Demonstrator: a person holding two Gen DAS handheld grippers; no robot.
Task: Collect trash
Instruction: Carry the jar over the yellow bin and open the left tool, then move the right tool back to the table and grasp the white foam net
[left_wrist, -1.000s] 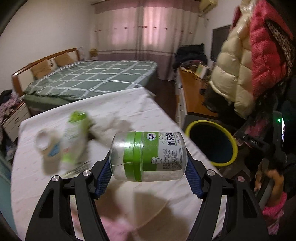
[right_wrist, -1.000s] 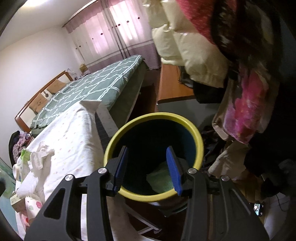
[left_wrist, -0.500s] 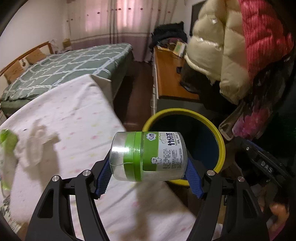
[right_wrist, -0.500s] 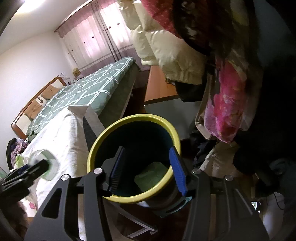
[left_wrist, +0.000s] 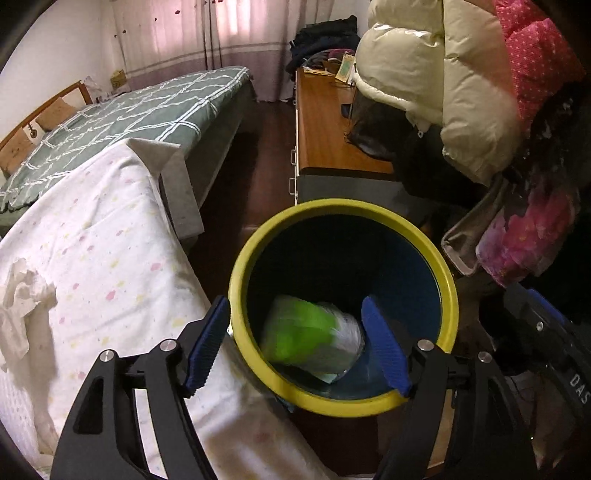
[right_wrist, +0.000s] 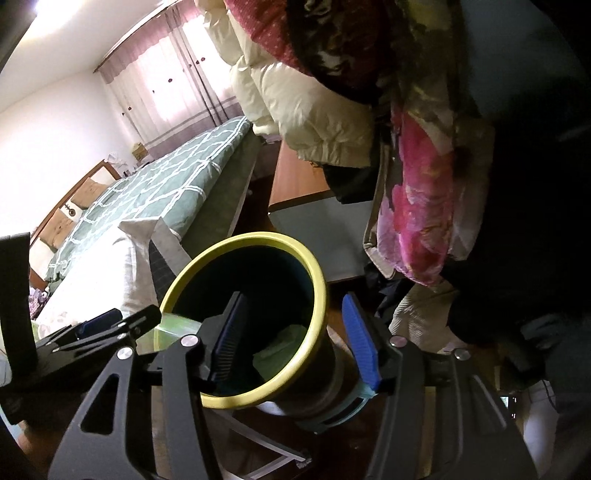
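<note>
My left hand-held gripper (left_wrist: 295, 347) hangs tilted steeply down over the yellow-rimmed trash bin (left_wrist: 448, 291), its blue pads (left_wrist: 207, 347) spread wide with nothing pressed between them; its jaws have just been opening. The clear jar with the green label (left_wrist: 314, 338) that sat crosswise between those pads half a second ago is now loose inside the bin, a blurred shape at about six o'clock within the rim. Its long axis seems to run roughly from nine o'clock to three o'clock, green part toward nine and the clear end toward three, though the blur keeps me from being sure. In the right wrist view a pale green item (right_wrist: 280, 350) shows low in the bin; I cannot tell what it is.

My right hand-held gripper (right_wrist: 295, 347) points down at an angle and straddles the near rim of the bin (right_wrist: 317, 266), one pad inside the opening and one outside the wall. Its jaws have also just been opening and stand moderately wide, not clamping anything.

Compared with a second ago, the left view has swung off the cloth-covered counter (left_wrist: 122, 236) toward the bin. A crumpled white tissue (left_wrist: 22, 295) lies on the counter at nine o'clock.
</note>
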